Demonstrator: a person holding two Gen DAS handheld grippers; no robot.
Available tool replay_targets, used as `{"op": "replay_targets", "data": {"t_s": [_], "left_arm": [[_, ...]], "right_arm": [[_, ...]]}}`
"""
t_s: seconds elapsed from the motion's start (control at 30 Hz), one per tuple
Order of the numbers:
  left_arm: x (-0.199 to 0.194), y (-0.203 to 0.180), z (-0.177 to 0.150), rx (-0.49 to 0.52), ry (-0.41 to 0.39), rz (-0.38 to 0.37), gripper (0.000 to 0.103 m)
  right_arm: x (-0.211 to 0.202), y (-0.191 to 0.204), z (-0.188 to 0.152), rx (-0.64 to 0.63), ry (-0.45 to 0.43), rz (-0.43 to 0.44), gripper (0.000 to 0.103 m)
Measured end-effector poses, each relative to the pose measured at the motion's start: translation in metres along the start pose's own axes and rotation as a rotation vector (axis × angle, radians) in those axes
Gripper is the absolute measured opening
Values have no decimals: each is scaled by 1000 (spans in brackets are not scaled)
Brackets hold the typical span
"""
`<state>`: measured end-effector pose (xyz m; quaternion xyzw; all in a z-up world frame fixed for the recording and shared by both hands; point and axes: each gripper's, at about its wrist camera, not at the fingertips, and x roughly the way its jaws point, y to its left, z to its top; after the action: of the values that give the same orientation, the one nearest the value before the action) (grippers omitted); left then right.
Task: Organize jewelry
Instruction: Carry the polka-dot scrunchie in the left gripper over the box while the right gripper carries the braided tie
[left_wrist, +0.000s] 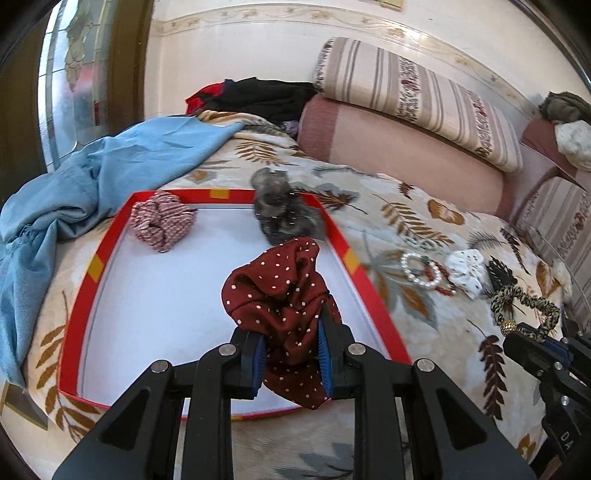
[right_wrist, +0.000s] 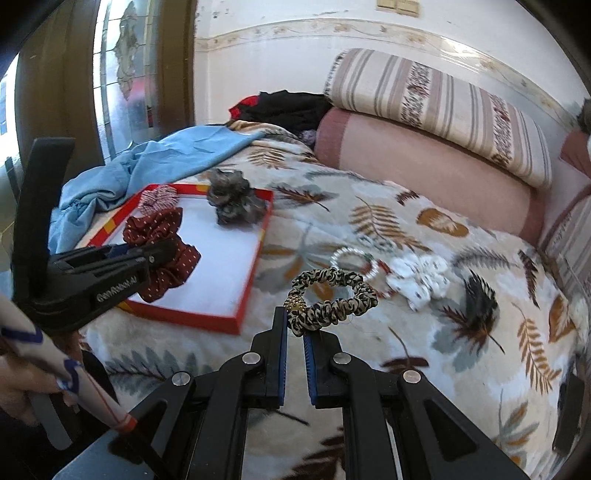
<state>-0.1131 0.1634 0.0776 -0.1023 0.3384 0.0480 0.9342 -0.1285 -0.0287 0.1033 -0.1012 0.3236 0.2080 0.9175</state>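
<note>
Both wrist views look forward and down over the bed, sharing the red tray (left_wrist: 94, 266) (right_wrist: 255, 266).

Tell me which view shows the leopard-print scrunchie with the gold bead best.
Right wrist view: the leopard-print fabric scrunchie with the gold bead sits centre frame, its whole loop visible, pinched at its near edge by the right hand-held gripper. The left wrist view catches it only near the right edge, small and distorted.
</note>
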Motion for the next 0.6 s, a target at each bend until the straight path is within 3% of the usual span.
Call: {"op": "replay_targets", "data": {"t_s": [0.6], "left_arm": [[15,83,23,-125,28,99,22]], "right_arm": [[41,75,62,-78,-18,127,10]]}}
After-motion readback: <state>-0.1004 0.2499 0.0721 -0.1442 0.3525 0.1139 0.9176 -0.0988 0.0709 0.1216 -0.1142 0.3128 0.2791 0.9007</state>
